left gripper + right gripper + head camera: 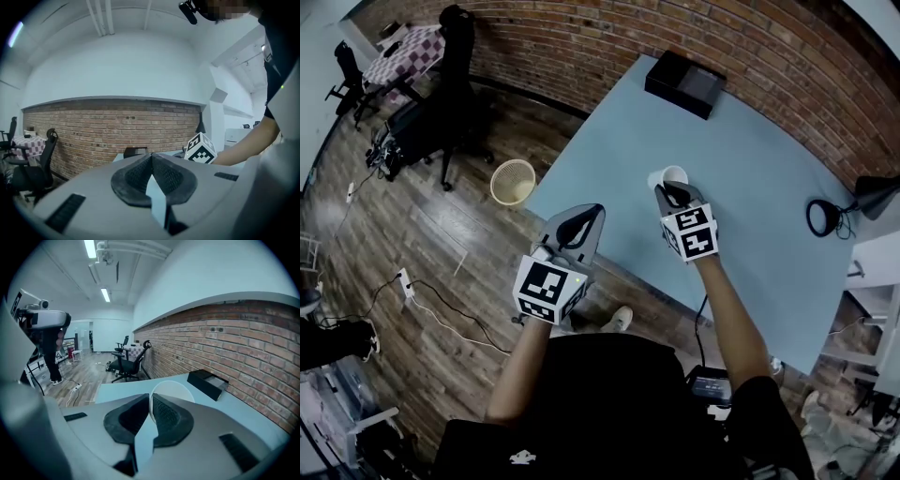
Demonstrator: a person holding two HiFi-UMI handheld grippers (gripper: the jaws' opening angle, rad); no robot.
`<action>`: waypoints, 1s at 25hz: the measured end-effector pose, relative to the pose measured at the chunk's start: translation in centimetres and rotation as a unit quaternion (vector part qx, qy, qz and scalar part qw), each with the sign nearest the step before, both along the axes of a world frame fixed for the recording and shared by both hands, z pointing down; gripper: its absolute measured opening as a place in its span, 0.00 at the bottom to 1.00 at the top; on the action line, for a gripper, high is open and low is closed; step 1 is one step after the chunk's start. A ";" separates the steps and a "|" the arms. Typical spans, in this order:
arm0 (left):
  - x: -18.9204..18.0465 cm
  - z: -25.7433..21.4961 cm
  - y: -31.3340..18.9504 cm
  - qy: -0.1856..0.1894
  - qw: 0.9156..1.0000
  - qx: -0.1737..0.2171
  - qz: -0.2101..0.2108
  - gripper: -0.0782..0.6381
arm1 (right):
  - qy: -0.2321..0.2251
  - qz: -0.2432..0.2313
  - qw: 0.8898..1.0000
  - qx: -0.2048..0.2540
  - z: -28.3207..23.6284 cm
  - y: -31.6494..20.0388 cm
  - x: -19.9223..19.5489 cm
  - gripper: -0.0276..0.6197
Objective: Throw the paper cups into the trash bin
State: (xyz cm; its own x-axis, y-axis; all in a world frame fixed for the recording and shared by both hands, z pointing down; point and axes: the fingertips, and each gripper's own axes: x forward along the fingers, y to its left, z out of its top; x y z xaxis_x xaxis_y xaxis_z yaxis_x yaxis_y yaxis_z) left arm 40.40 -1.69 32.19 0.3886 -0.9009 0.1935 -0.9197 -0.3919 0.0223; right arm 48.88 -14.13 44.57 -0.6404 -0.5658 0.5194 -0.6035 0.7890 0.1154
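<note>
On my head view the pale blue table (769,159) fills the upper right of the frame, with the brick wall (581,37) running along the top behind it and wood floor (412,244) down the left. A black office chair (450,94) stands at upper left. A black box (684,82) sits near the table's top corner. The bin (513,181), a pale mesh basket, stands on the floor just left of the table's edge, left of centre and well apart from both claws.

My left claw (592,211) hangs at centre frame over the table's near edge. In its own view the pads (136,176) meet at the tips with nothing between them.

My right claw (675,192) is just right of centre over the table, clamped on the cup (668,176). The white cup sits at the claw's tip, directly above it in the frame, tilted. In the right gripper view its round rim (171,386) rises between the pads (166,416), one pad inside the wall and one outside.
</note>
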 end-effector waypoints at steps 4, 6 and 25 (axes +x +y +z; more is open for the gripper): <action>-2.7 -0.5 0.9 -0.004 1.000 0.002 -0.018 0.11 | -0.004 -0.026 1.000 0.009 -0.9 0.5 -3.8 0.09; -4.3 -0.7 1.6 -0.005 1.000 0.003 -0.028 0.11 | -0.005 -0.034 0.999 0.011 -1.1 0.8 -5.6 0.09; -19.2 -1.3 4.7 0.010 0.996 0.009 -0.085 0.11 | -0.007 -0.080 0.997 0.020 -2.7 3.4 -21.5 0.09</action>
